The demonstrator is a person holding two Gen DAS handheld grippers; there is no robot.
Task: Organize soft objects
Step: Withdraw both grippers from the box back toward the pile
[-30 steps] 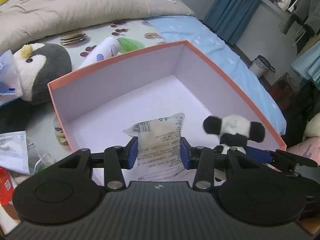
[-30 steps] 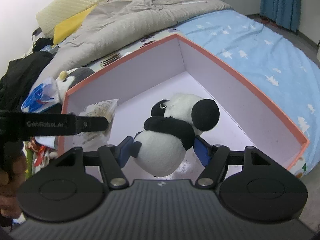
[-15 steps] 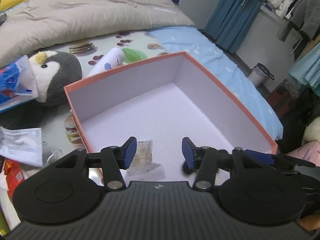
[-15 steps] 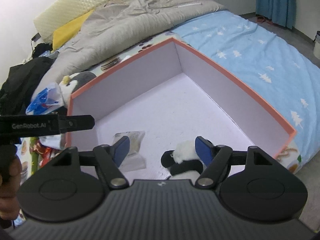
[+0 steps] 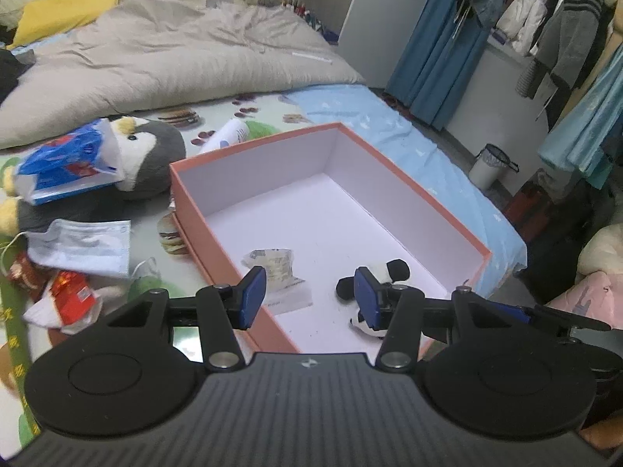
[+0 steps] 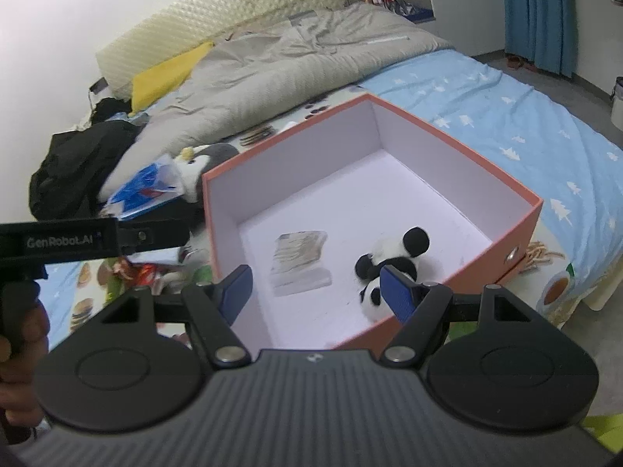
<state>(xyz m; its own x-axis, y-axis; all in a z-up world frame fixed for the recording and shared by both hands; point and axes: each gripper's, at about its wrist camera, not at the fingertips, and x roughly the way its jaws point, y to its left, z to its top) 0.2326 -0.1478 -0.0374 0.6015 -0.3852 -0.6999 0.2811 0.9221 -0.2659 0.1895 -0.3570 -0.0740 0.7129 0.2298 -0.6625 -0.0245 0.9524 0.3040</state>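
A: State the condition of each claw.

B: The left gripper [image 5: 309, 295] has its blue pads spread apart with nothing between them. In the left wrist view it sits at lower centre of the frame, above the near corner of the box [image 5: 409, 194]. The right gripper [image 6: 315, 287] also stands apart and empty, at lower centre of the right wrist view.

A: Locate the task items.

B: The panda plush [image 6: 389, 262] lies on the box floor, lower right of the interior in the right wrist view, near the front wall. The clear packet [image 6: 300, 262] lies flat on the same floor, just left of the panda and not touching it. In the left wrist view both appear low in the box, partly behind the pads.

A: What lies outside the box?

B: Left of centre in the left wrist view: a penguin plush [image 5: 150, 155] with a blue-and-white bag [image 5: 66, 163] leaning against it. Below them lie a face mask [image 5: 83, 247] and a red wrapper [image 5: 72, 295]. A grey duvet [image 5: 175, 58] fills the upper left. A white tube [image 5: 229, 134] lies behind the box.
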